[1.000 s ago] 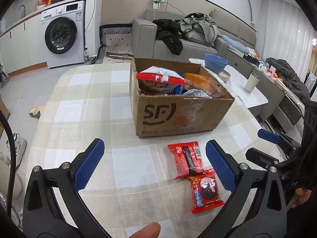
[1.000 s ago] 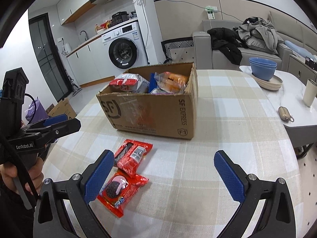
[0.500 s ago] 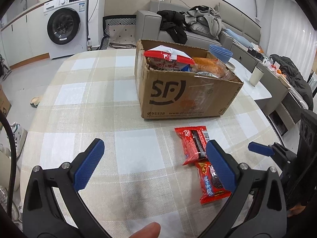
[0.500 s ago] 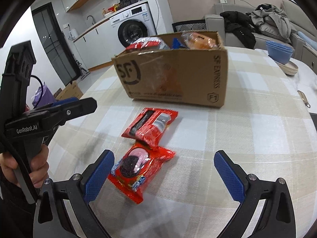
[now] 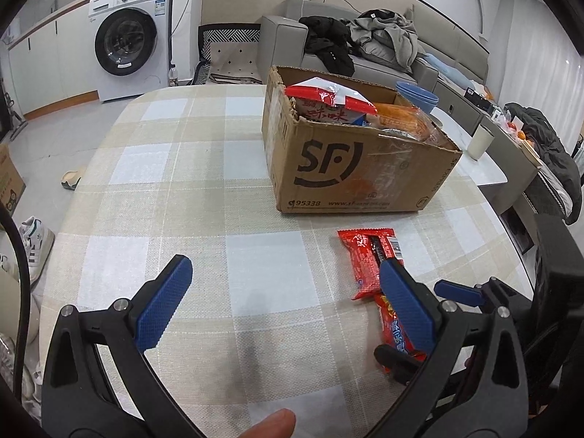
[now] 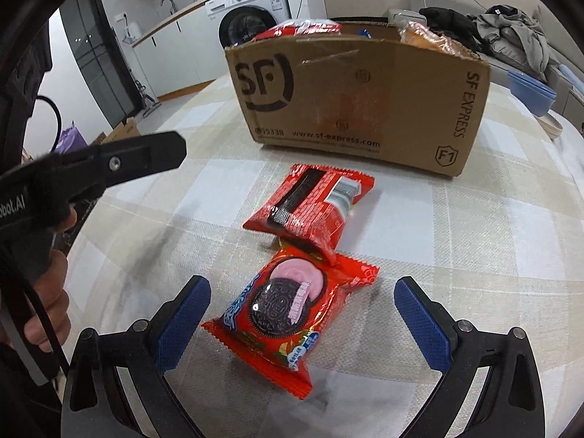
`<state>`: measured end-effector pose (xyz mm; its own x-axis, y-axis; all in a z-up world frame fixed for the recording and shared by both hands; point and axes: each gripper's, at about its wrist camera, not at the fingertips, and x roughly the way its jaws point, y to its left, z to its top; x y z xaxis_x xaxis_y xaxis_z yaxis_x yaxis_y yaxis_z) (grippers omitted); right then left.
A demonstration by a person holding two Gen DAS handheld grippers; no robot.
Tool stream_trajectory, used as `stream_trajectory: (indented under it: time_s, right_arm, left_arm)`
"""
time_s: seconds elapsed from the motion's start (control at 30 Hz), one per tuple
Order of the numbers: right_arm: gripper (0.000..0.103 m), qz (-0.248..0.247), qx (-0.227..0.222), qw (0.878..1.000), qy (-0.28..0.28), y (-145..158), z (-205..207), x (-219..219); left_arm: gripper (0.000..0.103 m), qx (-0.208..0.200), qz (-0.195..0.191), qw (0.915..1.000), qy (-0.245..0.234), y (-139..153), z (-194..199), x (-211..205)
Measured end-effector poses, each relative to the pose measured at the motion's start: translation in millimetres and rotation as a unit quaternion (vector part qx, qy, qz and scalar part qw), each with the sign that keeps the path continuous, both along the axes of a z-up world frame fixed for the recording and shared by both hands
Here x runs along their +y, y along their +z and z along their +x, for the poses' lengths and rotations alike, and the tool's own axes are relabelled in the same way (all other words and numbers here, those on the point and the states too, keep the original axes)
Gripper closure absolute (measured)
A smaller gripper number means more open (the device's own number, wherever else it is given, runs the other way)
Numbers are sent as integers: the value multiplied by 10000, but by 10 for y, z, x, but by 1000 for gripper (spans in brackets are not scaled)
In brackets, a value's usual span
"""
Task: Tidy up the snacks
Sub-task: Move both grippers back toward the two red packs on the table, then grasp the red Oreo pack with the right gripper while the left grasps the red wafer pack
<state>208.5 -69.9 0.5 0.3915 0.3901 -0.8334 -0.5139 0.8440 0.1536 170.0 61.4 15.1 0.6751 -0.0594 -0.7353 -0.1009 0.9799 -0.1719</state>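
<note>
Two red snack packs lie on the checked tablecloth in front of a brown SF cardboard box (image 6: 357, 87) that holds several snack bags (image 5: 328, 102). The near pack shows a cookie picture (image 6: 288, 314); the far pack (image 6: 310, 204) overlaps its top edge. My right gripper (image 6: 301, 314) is open, low over the table, with the cookie pack between its blue pads. My left gripper (image 5: 284, 299) is open and empty, left of the packs; its right pad covers part of the cookie pack (image 5: 396, 332). The far pack (image 5: 368, 259) and box (image 5: 357, 171) show there too.
The left gripper's body (image 6: 91, 171) hangs left of the packs in the right wrist view. A white side table with blue bowls (image 5: 416, 93) and a cup (image 5: 480, 142) stands past the box. A washing machine (image 5: 127, 40) and sofa (image 5: 365, 47) are behind.
My right gripper has moved forward and down until the cookie pack sits between its open pads. My left gripper has shifted closer to the table and box. Both stay open.
</note>
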Motion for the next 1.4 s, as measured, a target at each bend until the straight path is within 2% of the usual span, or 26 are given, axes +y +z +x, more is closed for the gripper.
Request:
stream_trajectory:
  time_s: [0.13,0.33,0.43,0.77,0.87,0.93,1.0,1.13,1.2,1.4]
  right_arm:
    - [1,-325,-71,9994,19,-54,-44,12]
    - [1,-350,-101,9993,40,-54,-64,-131]
    - [1,-206,-19,9998,-32,-79,-33,-229]
    - [1,-289,-186,9994,16,-110,-73,-221]
    - [14,-324,-294,9990,12,-67,-131,-262]
    - [33,-339,-396,9986,24,-44,-164,-277]
    - [43,-321,-460,9984,13,-25,-183,-302]
    - [46,-69,-399,9992,35,28,-232,-423]
    - [58,29,-367,9993,68,28,-220,-433]
    - [59,151,-377,9992,47,59,-243,-530]
  left_arm:
    - [1,32,-24,10000,-2,-43,-1,6]
    - [1,48,-100,9999,-12,-91,23,11]
    - [1,70,-124,9999,-15,-121,38,14]
    - [1,133,-185,9997,-23,-198,68,17]
    - [1,149,-164,9997,-40,-217,80,12]
    - [1,168,-164,9997,-39,-230,103,7]
    - [1,176,-171,9997,-49,-242,111,0]
    - [1,193,-143,9997,-86,-260,141,-40]
    - [1,204,-134,9997,-94,-266,144,-57]
    - [1,237,-113,9996,-129,-273,166,-104]
